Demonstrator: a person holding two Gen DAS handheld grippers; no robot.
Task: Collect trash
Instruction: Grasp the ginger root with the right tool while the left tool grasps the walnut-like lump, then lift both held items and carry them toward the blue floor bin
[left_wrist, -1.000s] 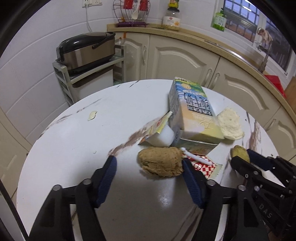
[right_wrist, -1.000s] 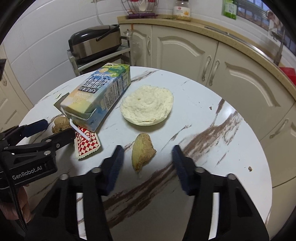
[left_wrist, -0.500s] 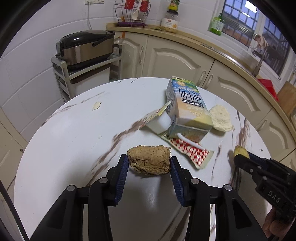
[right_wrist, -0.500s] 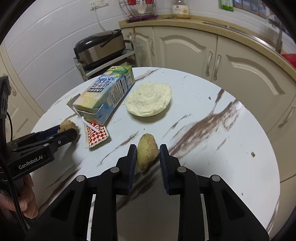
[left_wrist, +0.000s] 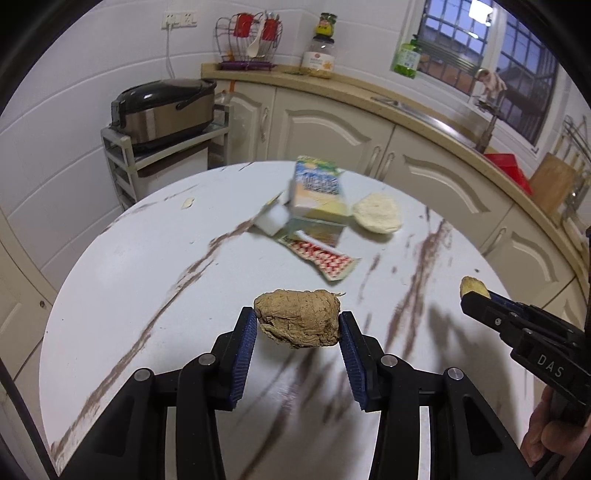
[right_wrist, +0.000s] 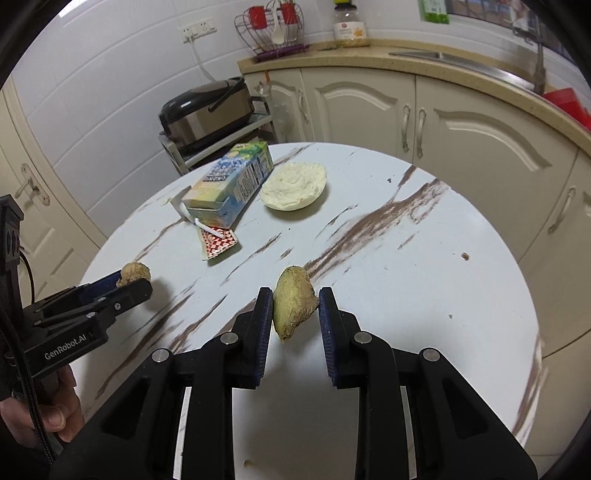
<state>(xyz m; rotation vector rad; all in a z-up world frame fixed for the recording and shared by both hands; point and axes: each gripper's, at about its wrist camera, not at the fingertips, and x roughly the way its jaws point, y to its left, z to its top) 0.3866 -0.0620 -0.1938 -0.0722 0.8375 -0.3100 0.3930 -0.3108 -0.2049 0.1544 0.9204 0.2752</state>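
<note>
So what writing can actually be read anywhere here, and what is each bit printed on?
"GenRobot.AI": white letters on the black body of the left claw, seen from the right wrist view.
"DAS": white letters on the black body of the right claw, seen from the left wrist view.
Blue and yellow drink carton lying on the white marble-look table: printed text too blurred to read.
Yellow-lidded jar on the counter: label too small to read.
</note>
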